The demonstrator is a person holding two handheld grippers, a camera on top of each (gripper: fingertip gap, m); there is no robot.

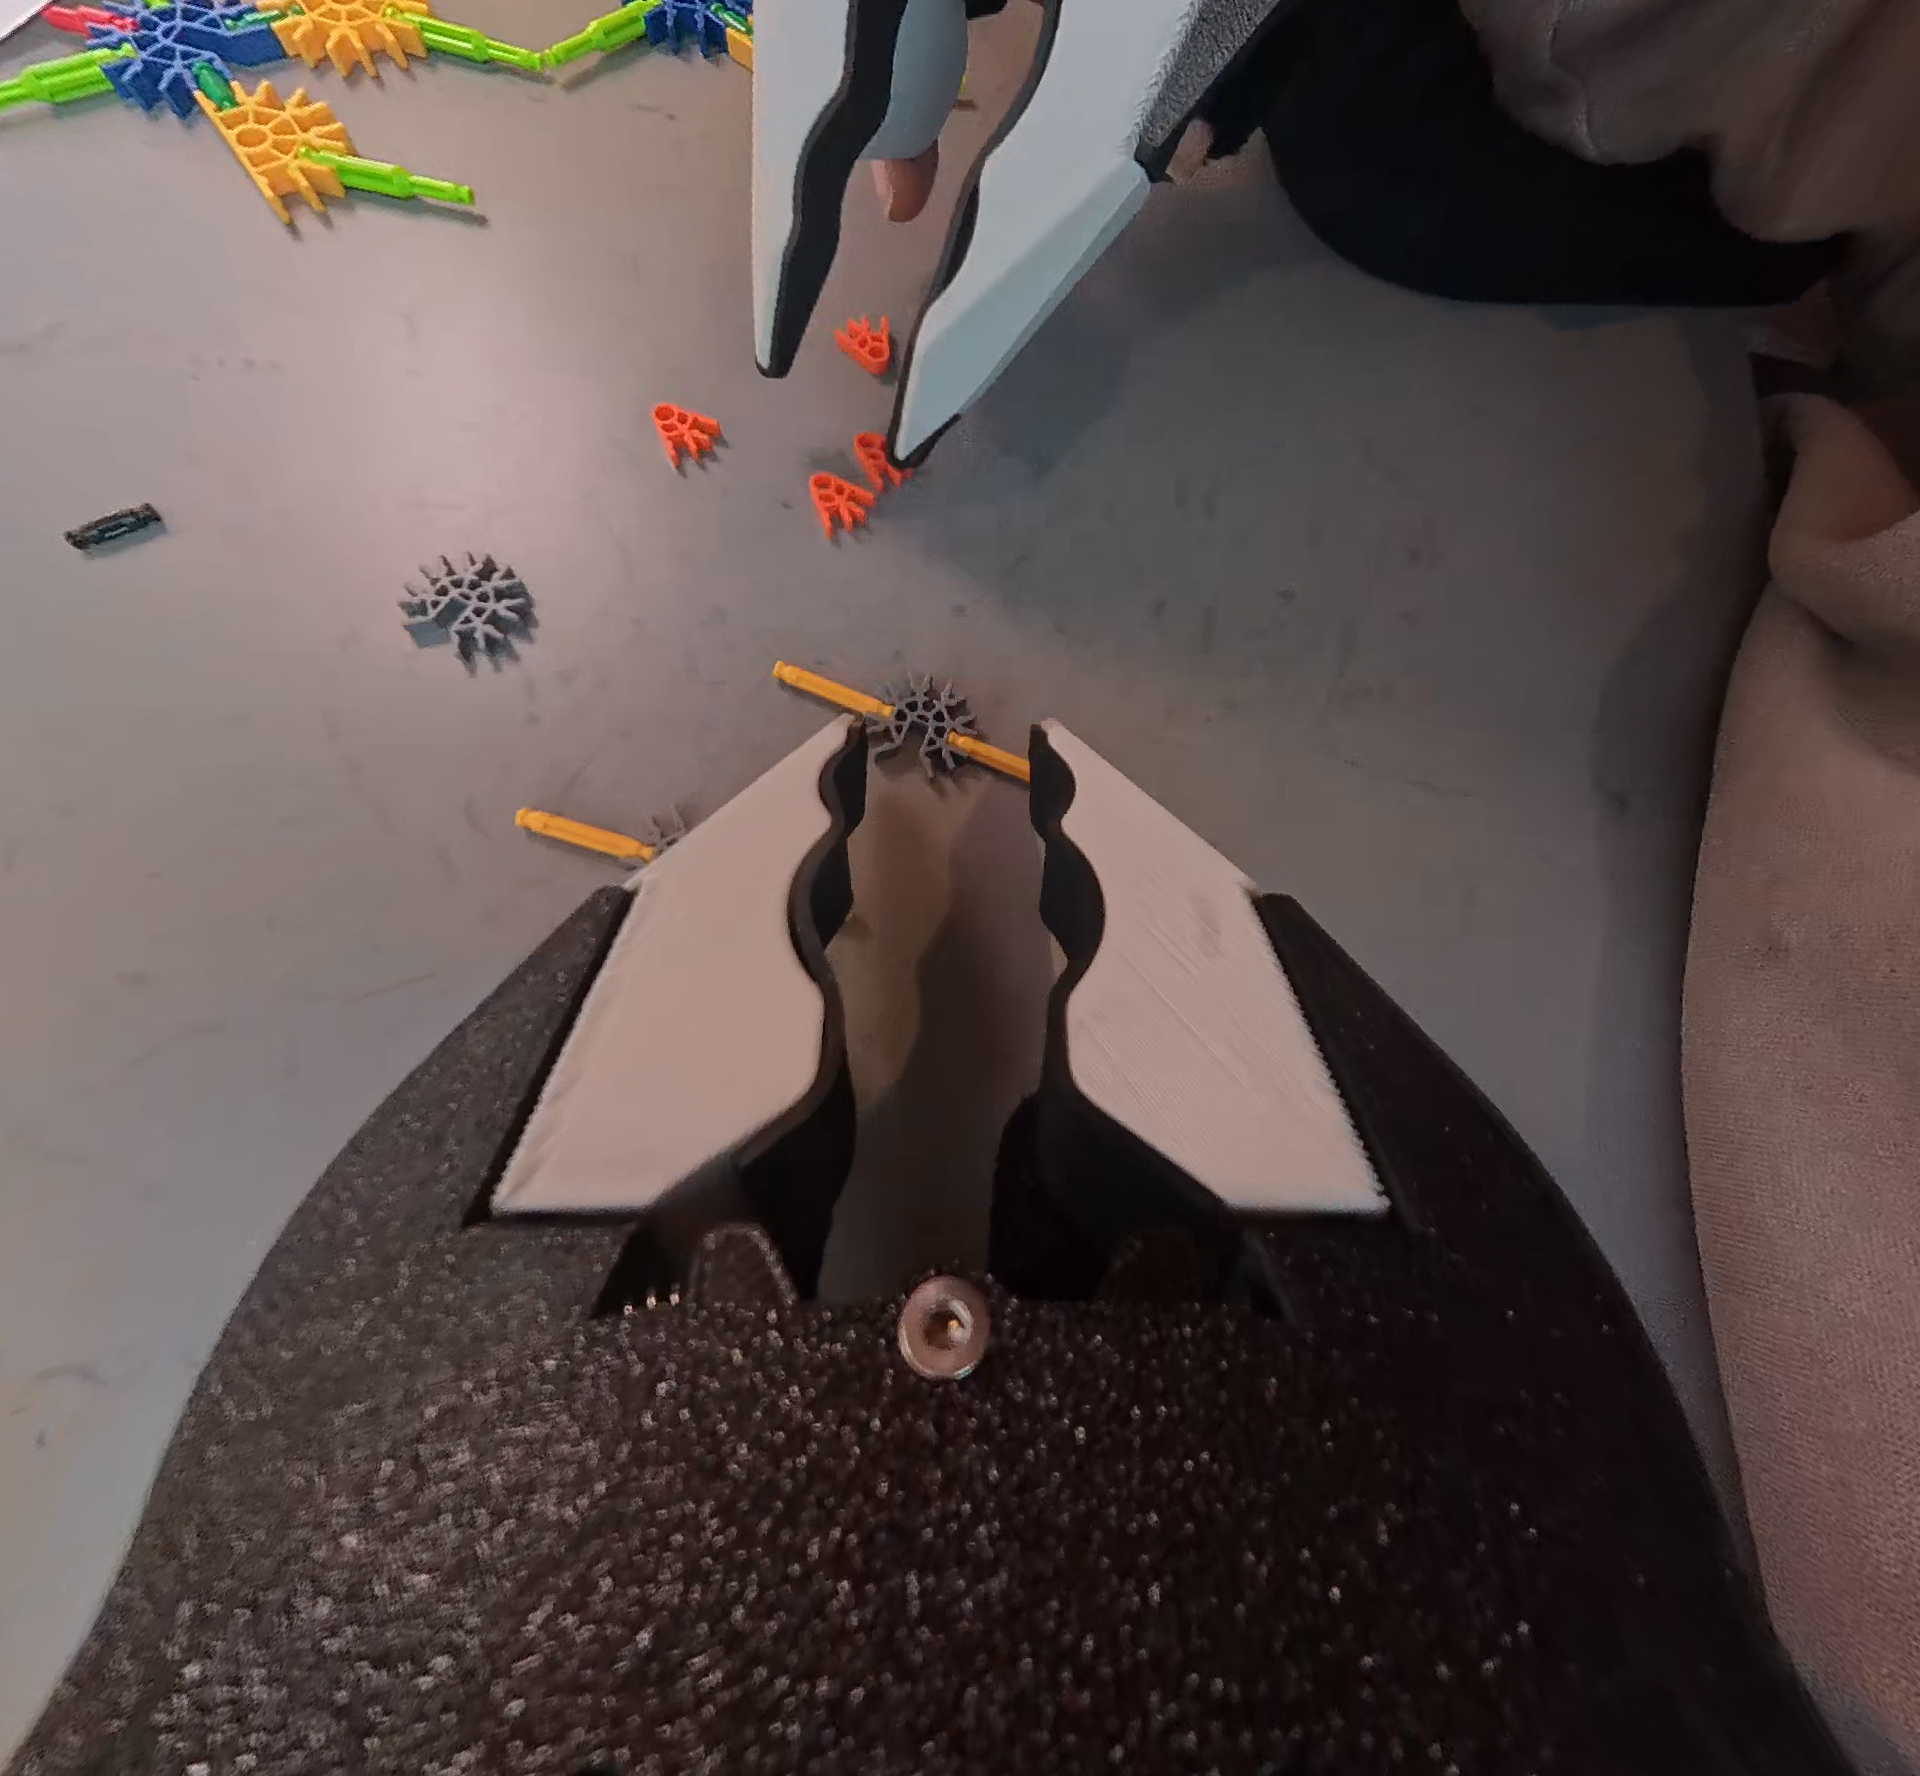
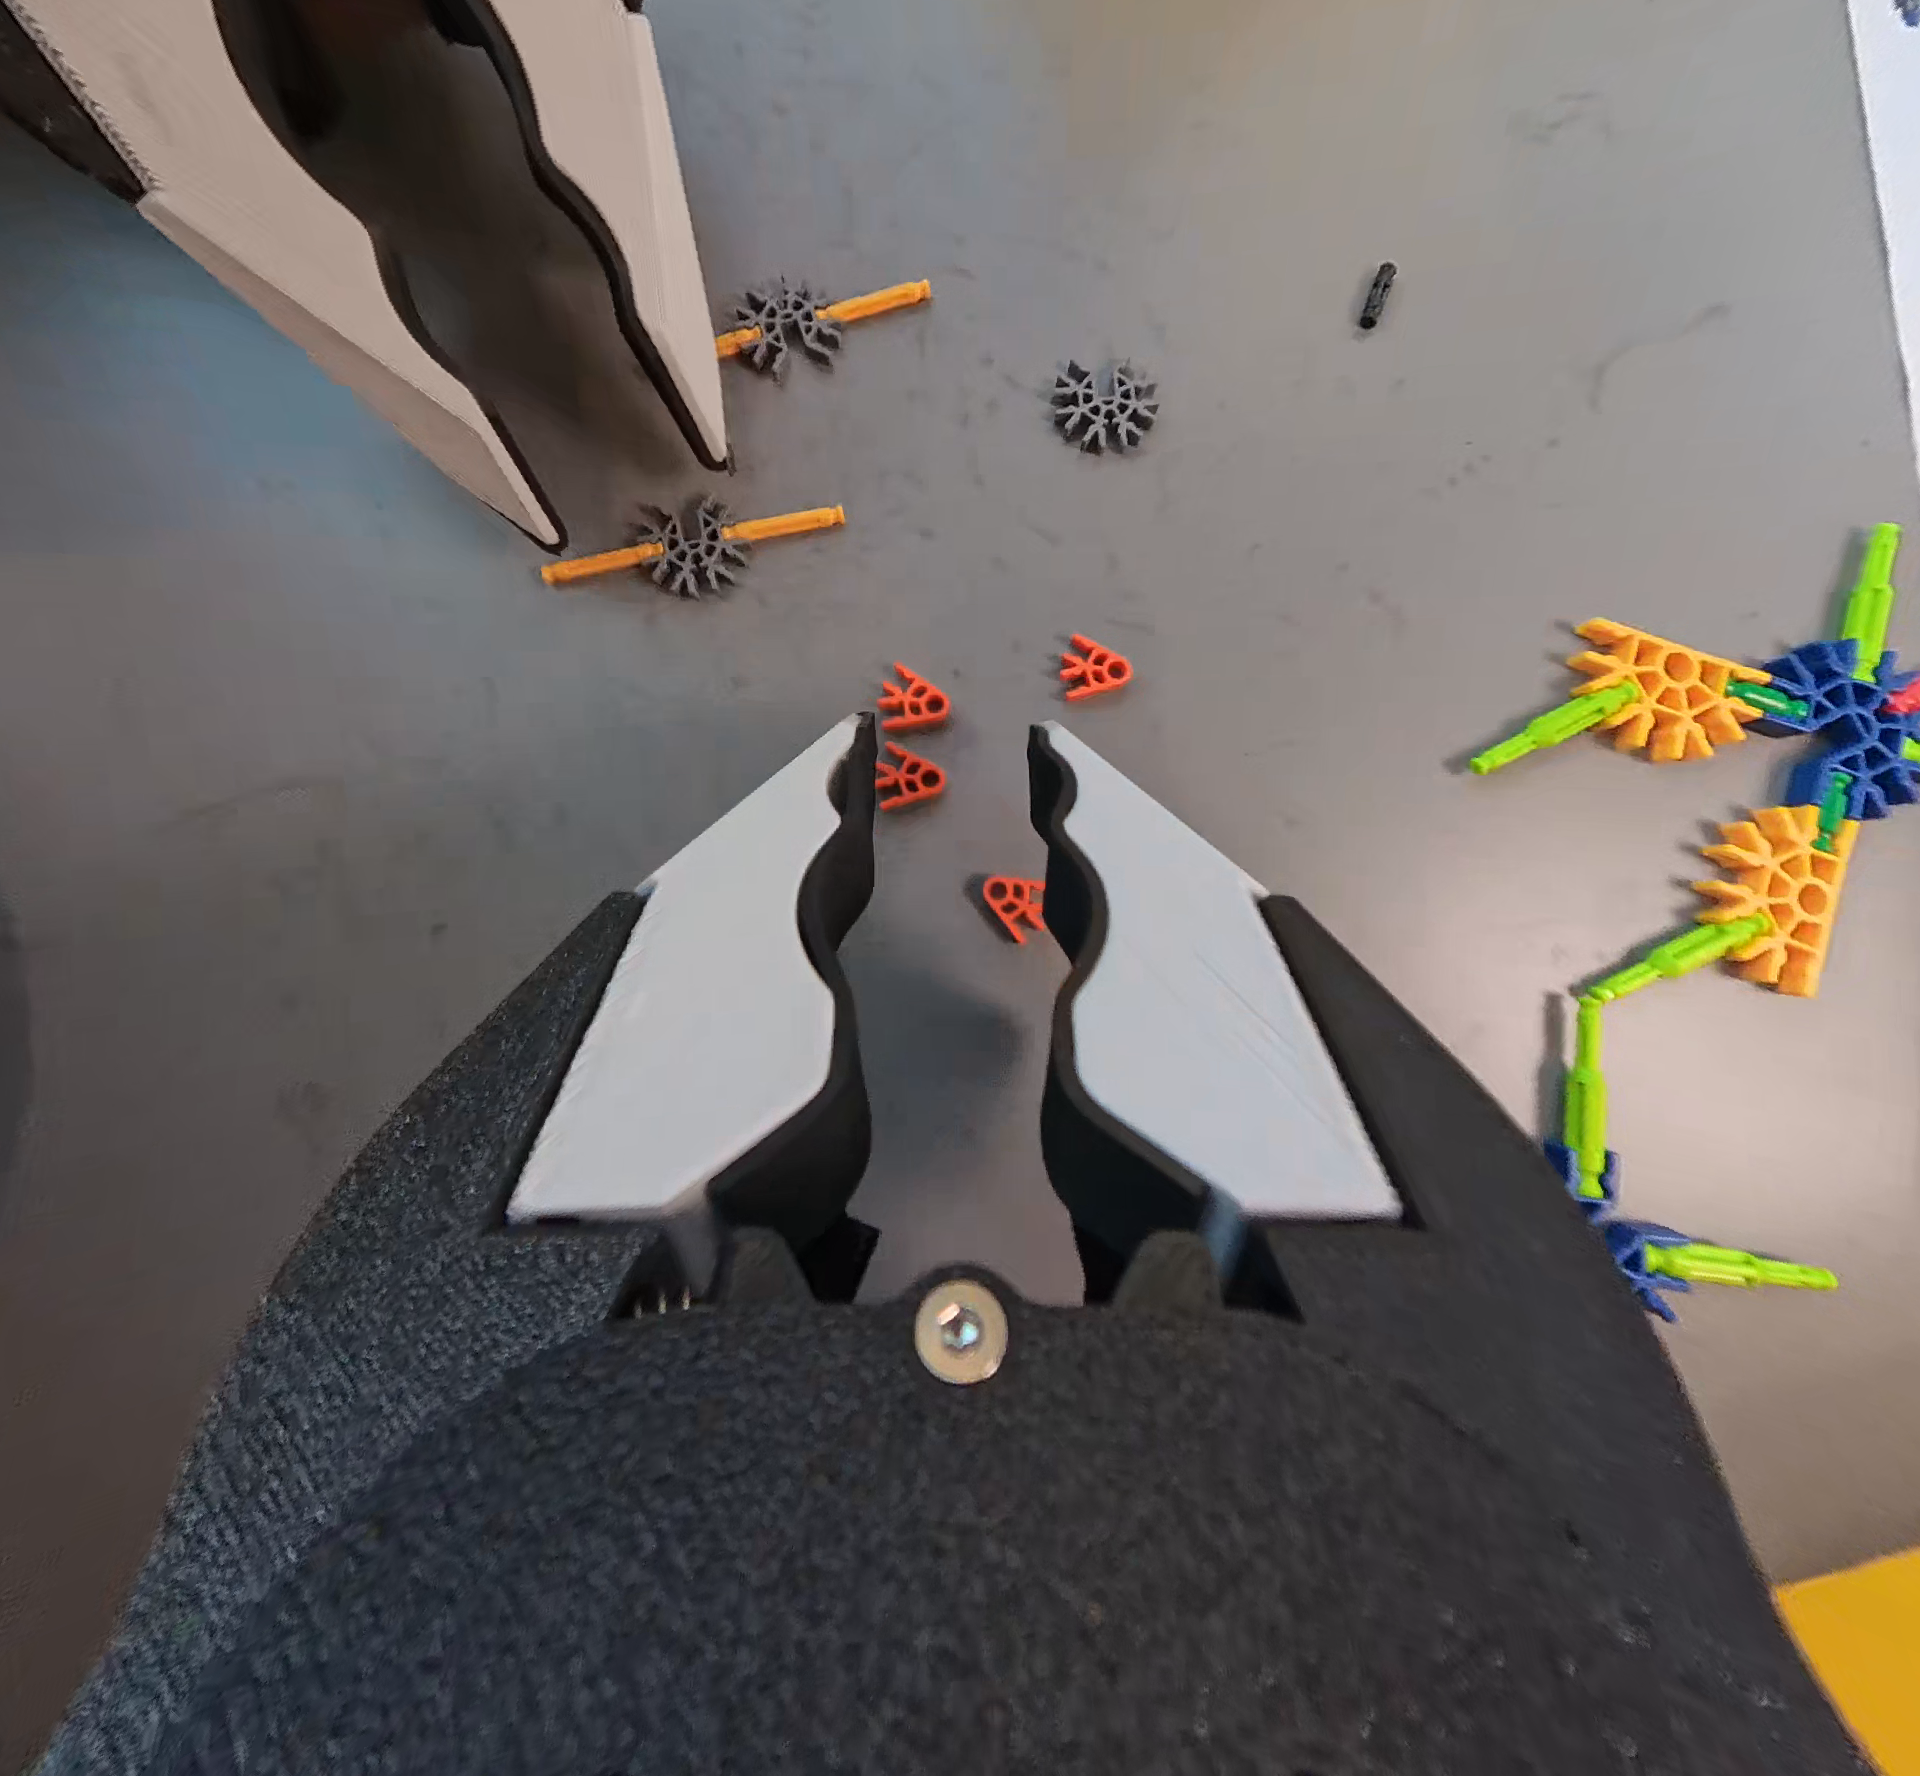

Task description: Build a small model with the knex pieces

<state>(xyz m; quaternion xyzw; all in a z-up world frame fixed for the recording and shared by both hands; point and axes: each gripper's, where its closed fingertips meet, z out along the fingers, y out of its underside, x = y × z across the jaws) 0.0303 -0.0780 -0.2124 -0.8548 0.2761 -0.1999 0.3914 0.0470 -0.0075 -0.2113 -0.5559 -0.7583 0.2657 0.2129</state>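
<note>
Both tools gape: right tool over orange connectors; left tool by grey connector.

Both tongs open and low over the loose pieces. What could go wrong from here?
1. The right tongs are open with orange connectors crowded at the tips; closing could catch two or flick one away.
2. The left tongs hover at a grey connector on a yellow rod, with a second such piece close by; a finger might knock either.
3. Both tongs work close together and may collide.
</note>
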